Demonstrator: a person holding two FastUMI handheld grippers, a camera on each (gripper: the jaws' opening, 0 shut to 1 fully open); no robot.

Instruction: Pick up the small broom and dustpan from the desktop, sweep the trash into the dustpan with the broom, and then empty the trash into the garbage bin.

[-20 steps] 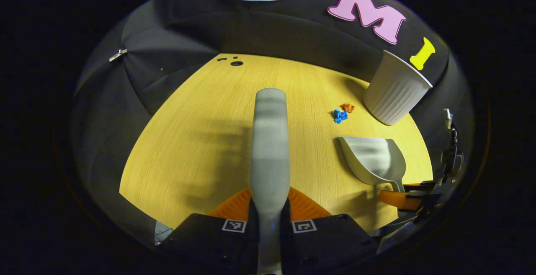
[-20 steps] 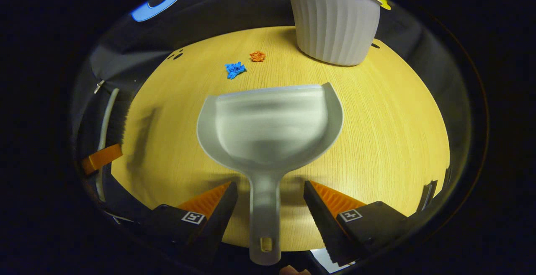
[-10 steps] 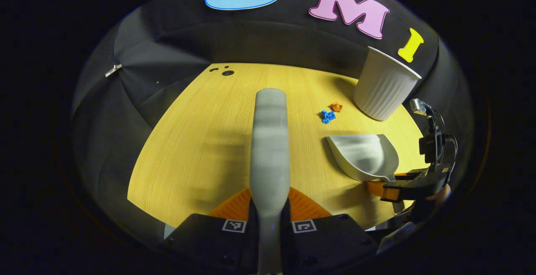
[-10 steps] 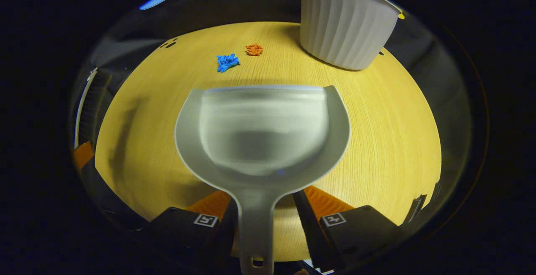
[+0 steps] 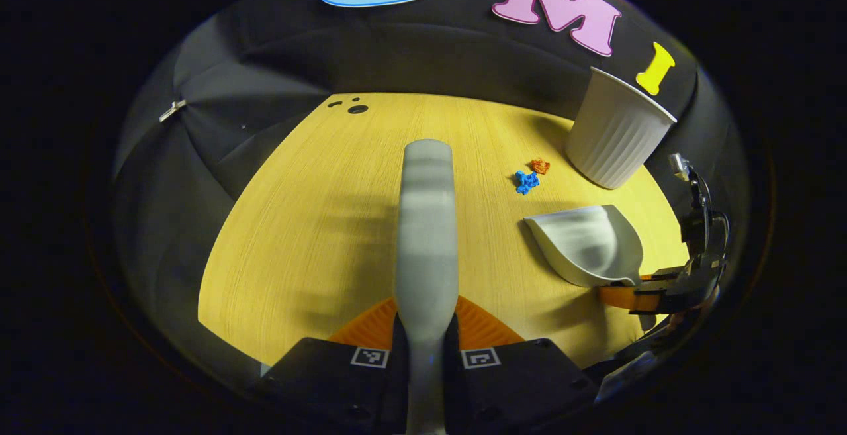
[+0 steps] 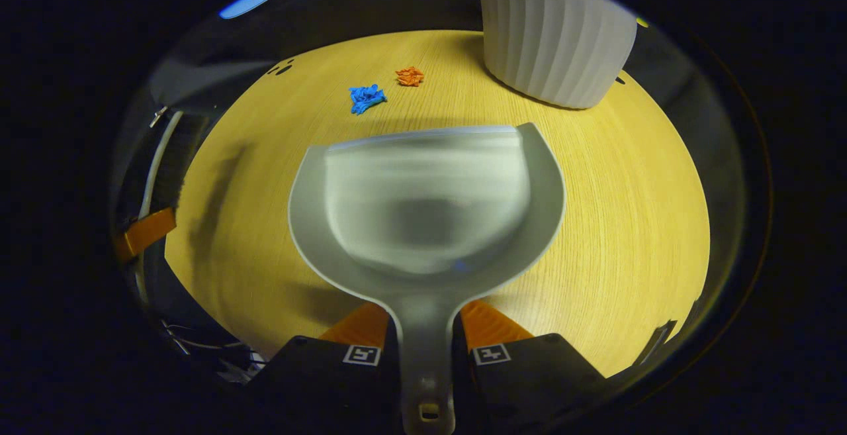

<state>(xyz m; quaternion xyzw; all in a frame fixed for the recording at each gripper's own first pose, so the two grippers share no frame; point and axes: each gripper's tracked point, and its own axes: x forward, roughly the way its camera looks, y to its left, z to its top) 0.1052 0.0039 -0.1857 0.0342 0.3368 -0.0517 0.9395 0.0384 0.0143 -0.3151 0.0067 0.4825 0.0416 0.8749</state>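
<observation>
My left gripper (image 5: 427, 312) is shut on the grey small broom (image 5: 427, 223), which points out over the yellow table (image 5: 317, 223). Closed on the handle of the grey dustpan (image 6: 430, 203) is my right gripper (image 6: 425, 319); the pan's mouth faces a blue scrap (image 6: 366, 97) and an orange scrap (image 6: 409, 76) of trash. The white ribbed garbage bin (image 6: 559, 38) stands just beyond, to the right. In the left gripper view the dustpan (image 5: 585, 243) sits at the right, with the right gripper (image 5: 638, 296) behind it, the scraps (image 5: 527, 181) ahead and the bin (image 5: 619, 130) farther back.
The left gripper (image 6: 145, 233) with the broom (image 6: 165, 170) appears at the left edge of the right gripper view. Small dark holes (image 5: 357, 108) mark the table's far corner. Black cloth walls close off the table's far sides.
My right gripper's fingers have closed from wide open onto the dustpan's handle. The left gripper has kept its hold on the broom, with only a slight shift of view.
</observation>
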